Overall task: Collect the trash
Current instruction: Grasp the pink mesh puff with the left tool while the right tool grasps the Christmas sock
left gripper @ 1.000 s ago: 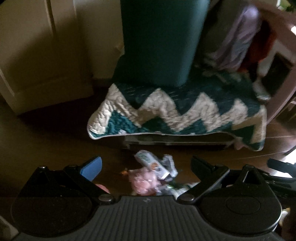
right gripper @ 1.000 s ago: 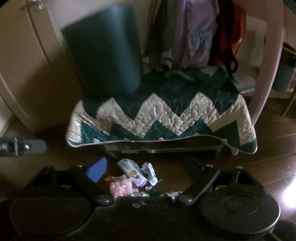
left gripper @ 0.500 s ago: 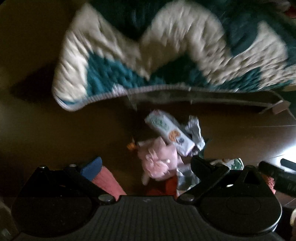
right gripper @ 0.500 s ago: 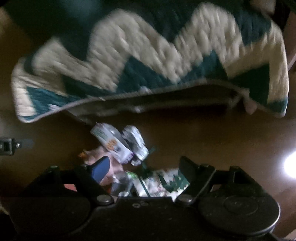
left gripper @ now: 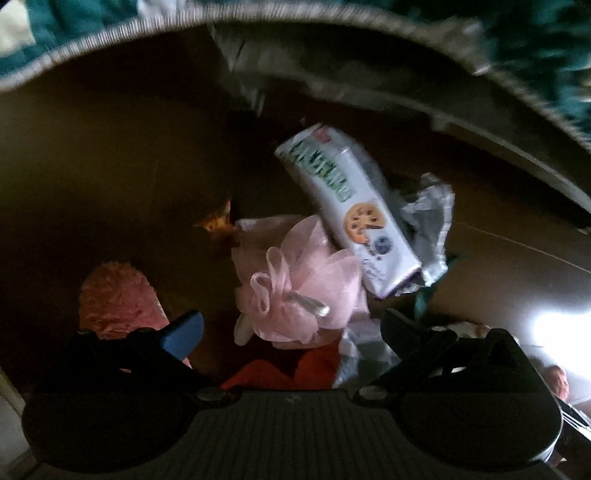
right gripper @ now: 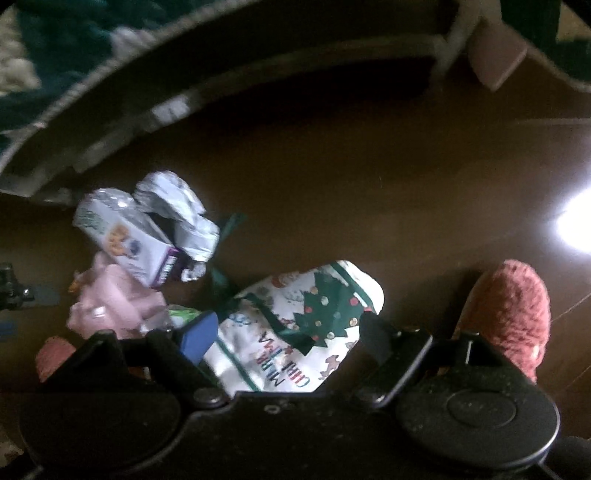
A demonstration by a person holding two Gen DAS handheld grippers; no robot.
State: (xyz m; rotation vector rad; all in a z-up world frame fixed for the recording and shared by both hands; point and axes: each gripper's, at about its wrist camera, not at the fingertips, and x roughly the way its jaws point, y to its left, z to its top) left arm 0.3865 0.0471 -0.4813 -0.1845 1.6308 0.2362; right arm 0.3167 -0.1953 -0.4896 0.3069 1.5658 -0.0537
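A pile of trash lies on the dark wood floor. A white cookie box (left gripper: 347,210) rests on a pink mesh pouf (left gripper: 299,284) beside a crumpled silver wrapper (left gripper: 428,221). My left gripper (left gripper: 291,332) is open just above the pouf. In the right wrist view the cookie box (right gripper: 125,240) and wrapper (right gripper: 181,214) lie at left. A Christmas-print bag (right gripper: 299,325) lies between the fingers of my open right gripper (right gripper: 284,339).
A teal and white quilt (left gripper: 55,33) hangs over low furniture just beyond the pile. Pink fuzzy slippers stand close by at left (left gripper: 114,299) and at right (right gripper: 506,314). A bright glare spot (right gripper: 576,221) marks the floor at right.
Both grippers have dropped toward the floor and closed in on the pile. The bin and quilt top have left the views. The Christmas bag now sits between the right fingers.
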